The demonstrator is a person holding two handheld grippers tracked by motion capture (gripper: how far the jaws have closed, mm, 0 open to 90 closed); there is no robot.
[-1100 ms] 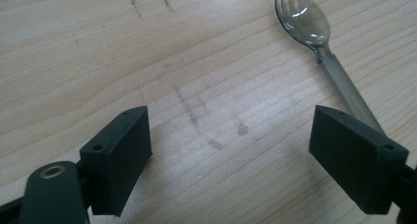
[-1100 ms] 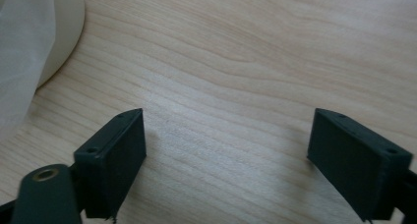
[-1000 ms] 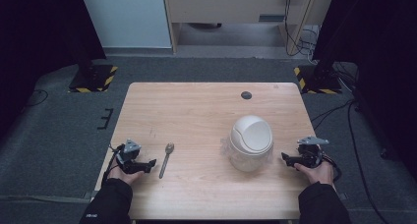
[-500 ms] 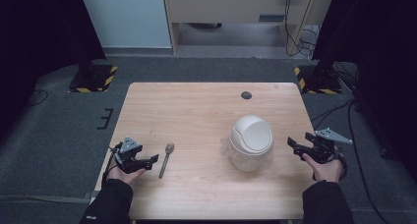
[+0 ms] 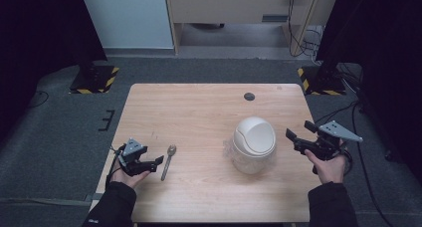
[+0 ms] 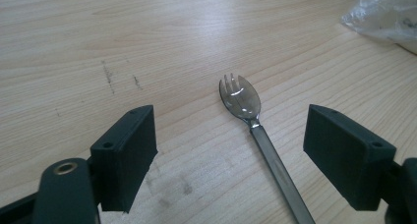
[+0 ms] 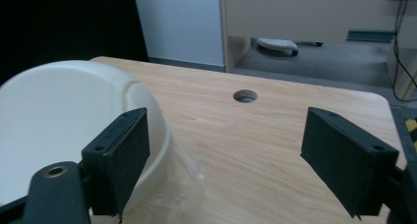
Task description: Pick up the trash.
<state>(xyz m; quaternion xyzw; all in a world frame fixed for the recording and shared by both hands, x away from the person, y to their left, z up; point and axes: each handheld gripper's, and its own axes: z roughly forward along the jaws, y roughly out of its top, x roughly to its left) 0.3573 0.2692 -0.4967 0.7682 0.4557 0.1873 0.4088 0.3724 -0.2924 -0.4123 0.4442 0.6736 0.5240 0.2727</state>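
Now, seen from my remote station: the right gripper [image 5: 298,138] has lifted off the bench [image 5: 199,107] since a sec ago and hangs in the air just beside the white bin [image 5: 254,144], fingers [image 7: 350,160] spread wide w/ nothing between them; in the right gripper view the bin's domed lid [image 7: 59,121] sits at the left finger, but the pads don't press on it. The left gripper [image 5: 152,163] has barely shifted, resting at the front-left corner of the bench, its fingers [image 6: 127,153] wide too, having eased in a touch over the last sec, w/ nothing gripped. The metal spork [image 6: 255,135] lies flat on the wood betw. those fingers in the left gripper view, tines pointing away, handle running back toward the right finger, no contact on either side. I read that as both hands lining up: left abt to take the spork, right rising to lid height, prob. to steady or push the swing flap so the spork can go in; no grasp made yet. Materials: the spork is polished steel, thin flat handle, shallow bowl w/ short tines, likely slippery and low to the surface, so a pinch will need the fingers right down on the wood. The bin is smooth matte plastic, rounded top w/ a curved flap seam, a clear, crinkly liner bag [image 7: 184,184] showing below the lid. Bench top is pale wood grain, lightly scuffed, w/ a round cable hole [image 5: 249,96] near the far edge.
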